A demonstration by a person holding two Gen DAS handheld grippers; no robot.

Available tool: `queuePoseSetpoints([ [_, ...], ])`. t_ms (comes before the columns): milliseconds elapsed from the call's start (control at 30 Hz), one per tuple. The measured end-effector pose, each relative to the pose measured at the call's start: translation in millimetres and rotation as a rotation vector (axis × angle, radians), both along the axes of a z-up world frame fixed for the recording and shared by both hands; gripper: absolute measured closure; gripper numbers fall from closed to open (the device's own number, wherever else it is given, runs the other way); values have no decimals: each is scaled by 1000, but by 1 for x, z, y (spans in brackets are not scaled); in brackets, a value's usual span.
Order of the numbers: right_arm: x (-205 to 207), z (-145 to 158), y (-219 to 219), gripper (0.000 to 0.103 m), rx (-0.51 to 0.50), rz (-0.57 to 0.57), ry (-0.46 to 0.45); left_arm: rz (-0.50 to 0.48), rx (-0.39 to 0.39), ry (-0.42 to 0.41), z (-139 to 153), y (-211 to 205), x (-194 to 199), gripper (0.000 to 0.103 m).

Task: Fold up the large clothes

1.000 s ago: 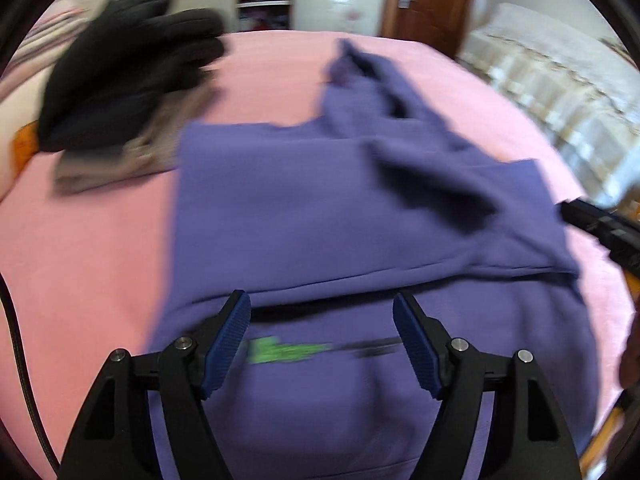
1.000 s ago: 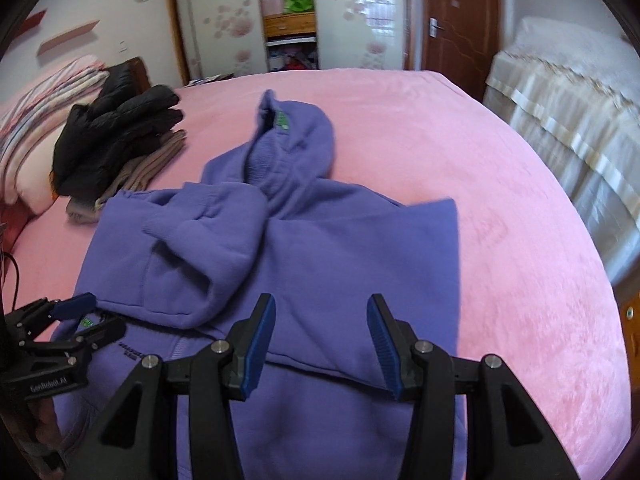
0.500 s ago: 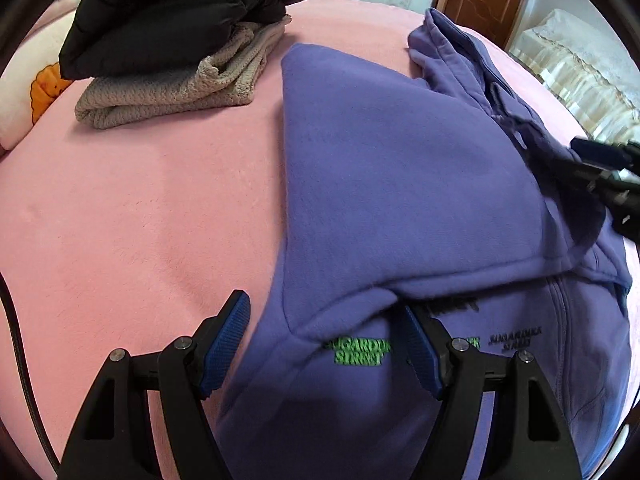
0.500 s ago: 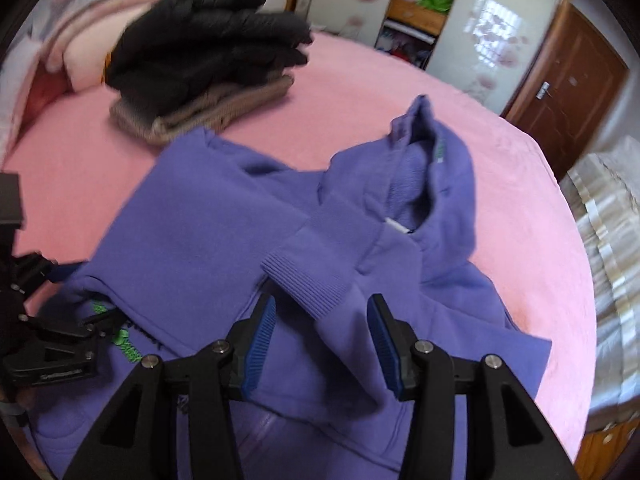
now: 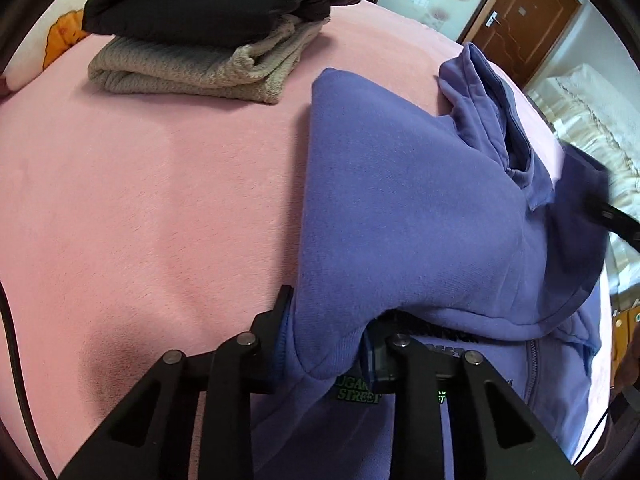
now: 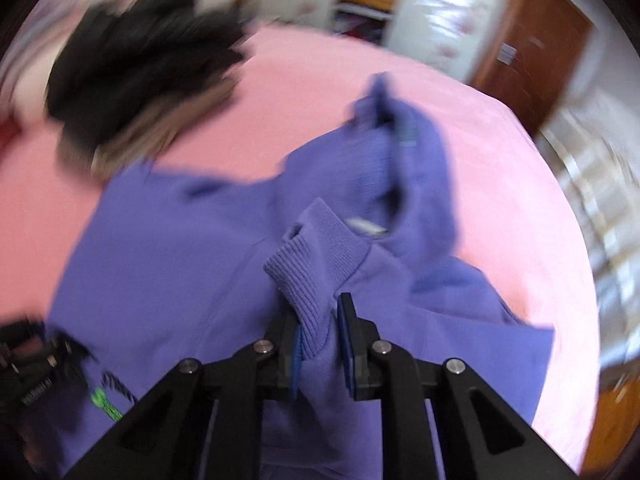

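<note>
A purple hoodie (image 5: 400, 208) lies partly folded on the pink bed (image 5: 160, 200), its hood (image 5: 488, 112) at the far end. My left gripper (image 5: 328, 320) is closing, and its jaws pinch the folded side edge of the hoodie just above the green chest print (image 5: 356, 392). In the right wrist view my right gripper (image 6: 318, 312) is closing on the ribbed sleeve cuff (image 6: 316, 256) of the hoodie (image 6: 180, 240), which is bunched between the blue pads. The left gripper (image 6: 32, 360) shows at that view's left edge.
A folded black jacket (image 5: 224, 4) sits on a folded beige knit (image 5: 200, 72) at the far left of the bed. A brown door (image 5: 520, 20) and a second bed with a pale cover (image 5: 592, 120) lie beyond. Bare pink blanket spreads left of the hoodie.
Both grippers went from wide open to closed on fabric. The left moved to the hoodie's left folded edge and lower. The right swung left over to the sleeve cuff.
</note>
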State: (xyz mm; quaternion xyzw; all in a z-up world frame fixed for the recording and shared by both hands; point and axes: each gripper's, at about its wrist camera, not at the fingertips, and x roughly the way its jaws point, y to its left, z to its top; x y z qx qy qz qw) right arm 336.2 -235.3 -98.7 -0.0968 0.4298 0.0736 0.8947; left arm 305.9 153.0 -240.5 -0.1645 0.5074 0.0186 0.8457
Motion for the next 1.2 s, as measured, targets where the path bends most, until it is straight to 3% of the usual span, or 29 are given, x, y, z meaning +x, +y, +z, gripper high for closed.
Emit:
queuePoseSetpoints([
  [100,-13,9,-69,91,149,-207,-39,1,-16,5,-2,1,2,76],
  [200,-29,-16,-130,91,292,-328,49,-15,-8,6,-3,-5,3,76],
  [267,-39,-44,-149,90,303,-359,141,-24,26,3,-2,-11,3,76],
  [300,-44,-56,-155,83,289,-371,184,-25,33,5,-3,-12,5,75],
  [367,-55,-63,-164,77,314,-380,192,-22,30,9,-3,-11,4,74],
  [600,-74,-47,-161,73,236,-378,114,-11,33,27,2,-9,2,73],
  [933,-103,-13,-130,73,141,-251,-12,5,62,11,36,0,-35,72],
  [1200,-146,20,-118,73,140,-212,-62,23,120,-72,97,7,-80,72],
])
